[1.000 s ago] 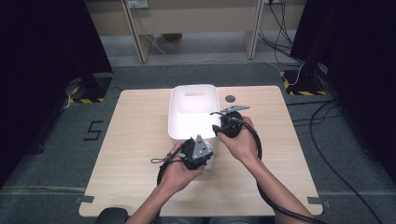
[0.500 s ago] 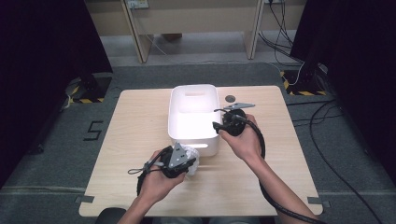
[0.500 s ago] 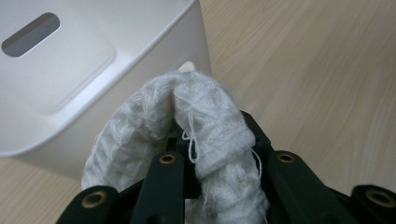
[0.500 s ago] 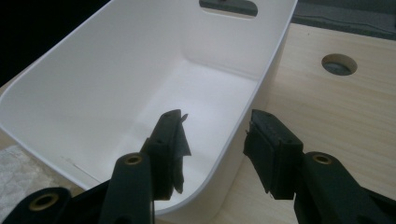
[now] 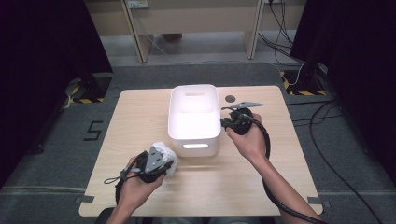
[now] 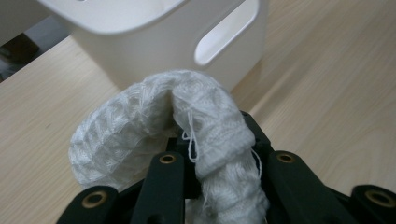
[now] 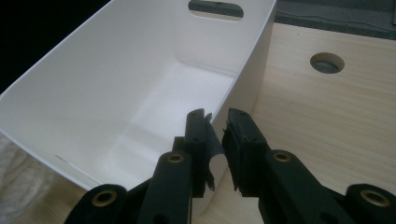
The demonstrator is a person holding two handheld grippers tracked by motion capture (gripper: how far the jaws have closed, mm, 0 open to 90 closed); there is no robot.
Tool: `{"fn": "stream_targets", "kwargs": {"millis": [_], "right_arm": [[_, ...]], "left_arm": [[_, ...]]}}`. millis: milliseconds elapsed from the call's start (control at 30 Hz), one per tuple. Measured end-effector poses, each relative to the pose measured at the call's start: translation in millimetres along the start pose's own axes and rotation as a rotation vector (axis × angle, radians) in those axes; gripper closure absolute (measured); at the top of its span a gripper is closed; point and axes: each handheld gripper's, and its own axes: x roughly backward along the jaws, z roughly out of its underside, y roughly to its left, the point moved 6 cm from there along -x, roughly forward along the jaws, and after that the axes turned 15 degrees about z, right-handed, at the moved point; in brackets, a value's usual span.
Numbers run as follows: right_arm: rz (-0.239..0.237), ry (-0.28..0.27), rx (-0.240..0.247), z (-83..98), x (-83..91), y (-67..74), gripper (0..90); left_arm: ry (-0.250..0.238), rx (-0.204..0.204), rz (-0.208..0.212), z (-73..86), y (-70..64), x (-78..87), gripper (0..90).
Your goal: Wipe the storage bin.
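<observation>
L gripper (image 5: 161, 164) clamped on bunched white knit cloth (image 6: 187, 121), held over table (image 5: 140, 112) near-left of white bin (image 5: 194, 135), just off its handle end. R gripper (image 7: 217, 135): jaws just closed, now pinching bin's right wall at rim, one jaw inside, one outside.
</observation>
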Motion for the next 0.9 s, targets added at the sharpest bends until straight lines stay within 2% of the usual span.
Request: {"fn": "stream_targets", "kwargs": {"millis": [33,67,100,167,233,267,300,333,400,467,533,567,600,633,667,800,900], "right_arm": [[0.003,0.007,-0.002,0.6,0.0,-1.5,79.0],[0.013,0.008,0.005,1.8,-0.8,-4.0,78.9],[0.013,0.008,0.005,1.8,-0.8,-4.0,78.9],[0.017,0.017,-0.001,4.2,-2.0,-6.2,78.8],[0.023,0.024,0.001,7.0,-3.4,-9.2,78.6],[0.027,0.028,-0.002,8.2,-4.0,-10.9,78.3],[0.032,0.030,-0.002,9.4,-4.8,-12.6,77.9],[0.037,0.033,-0.001,10.9,-5.7,-14.7,77.3],[0.041,0.042,-0.003,13.9,-6.9,-16.8,76.8],[0.048,0.045,0.003,17.4,-8.0,-20.2,76.2],[0.058,0.053,-0.006,22.4,-8.0,-25.8,75.6],[0.058,0.053,-0.006,22.4,-8.0,-25.8,75.6],[0.066,0.061,-0.010,26.0,-8.0,-31.1,75.1],[0.066,0.061,-0.010,26.0,-8.0,-31.1,75.1],[0.067,0.064,-0.016,26.9,-7.9,-31.9,75.0],[0.081,0.069,-0.021,33.6,-7.6,-40.7,74.0],[0.097,0.065,-0.032,38.8,-6.9,-49.4,71.6]], "left_arm": [[0.001,0.009,-0.008,3.2,3.0,2.2,74.4],[0.019,0.028,-0.042,13.3,12.8,7.4,74.4],[0.019,0.028,-0.042,13.3,12.8,7.4,74.4],[0.038,0.043,-0.076,23.1,23.7,12.0,74.4],[0.039,0.071,-0.094,32.0,34.5,14.6,74.3],[0.038,0.080,-0.116,36.4,41.2,15.0,74.3],[0.036,0.104,-0.129,41.6,47.9,13.9,74.0],[0.038,0.112,-0.136,44.5,52.3,13.1,74.0],[0.008,0.136,-0.162,49.7,65.3,8.2,74.0],[0.002,0.162,-0.171,53.9,76.3,2.2,73.6],[-0.002,0.184,-0.200,58.4,91.3,-6.0,73.0],[-0.002,0.184,-0.200,58.4,91.3,-6.0,72.8],[-0.003,0.209,-0.197,61.8,100.0,-13.7,72.0],[-0.003,0.209,-0.197,61.8,100.0,-13.7,71.3],[0.004,0.227,-0.198,65.8,106.1,-20.6,71.3],[0.014,0.259,-0.195,75.3,115.3,-32.7,69.3],[0.008,0.267,-0.197,80.3,119.9,-39.1,65.0]]}}
